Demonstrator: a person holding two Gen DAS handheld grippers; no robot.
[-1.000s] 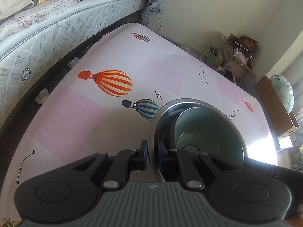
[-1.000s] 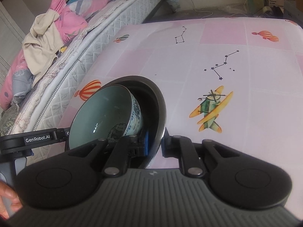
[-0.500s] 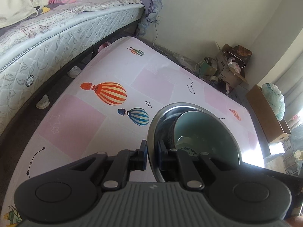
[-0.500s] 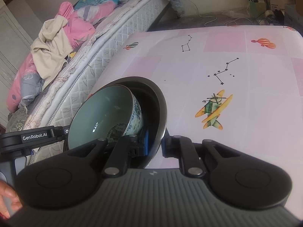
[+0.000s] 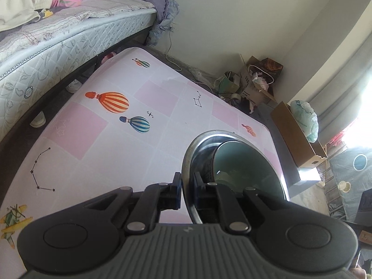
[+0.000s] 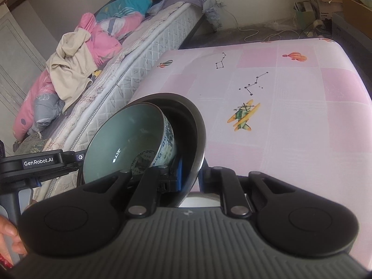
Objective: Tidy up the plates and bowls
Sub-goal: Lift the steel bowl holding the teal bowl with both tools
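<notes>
Carrying: both tongs lift one nested load w/ two-handed grip, clear of the surface.
Left tongs [image 5: 185, 191]: clamped on the near rim of the metal bowl [image 5: 197, 153], one finger outside the wall, one inside; no gap showing.
Right tongs [image 6: 190, 178]: clamped on the opposite rim of the same metal bowl [image 6: 197, 125]; blue pad inside the wall, other finger outside.
Load: ceramic bowl [image 6: 130, 139], green inside, blue-white pattern outside, sits inside the metal bowl, leaning toward the left-tongs side, not centred. In left view the ceramic bowl [image 5: 246, 169] fills most of the metal one.
Tilt: whole load looks canted rather than level; can't tell how close the inner bowl is to sliding.
Below: pink surface [image 6: 302, 121] w/ balloon and plane prints, bare where visible. No plates or other bowls in sight on it.
Hand: part of a person's hand [image 6: 9, 239] at lower left edge of right view, on the left tool's grip.
Beyond: bed [image 6: 144, 53] along the surface's left edge w/ heaped clothes; boxes [image 5: 260, 86] past the far corner by the wall.
Step, my read: mid-transfer of the stacked bowls; drop-off spot not in view.
Next calls for: keep both rims level and moving together, hold the squeeze, lower flat on a landing spot, then release both sides together.
Risk: uneven hands could tip the ceramic bowl out.
</notes>
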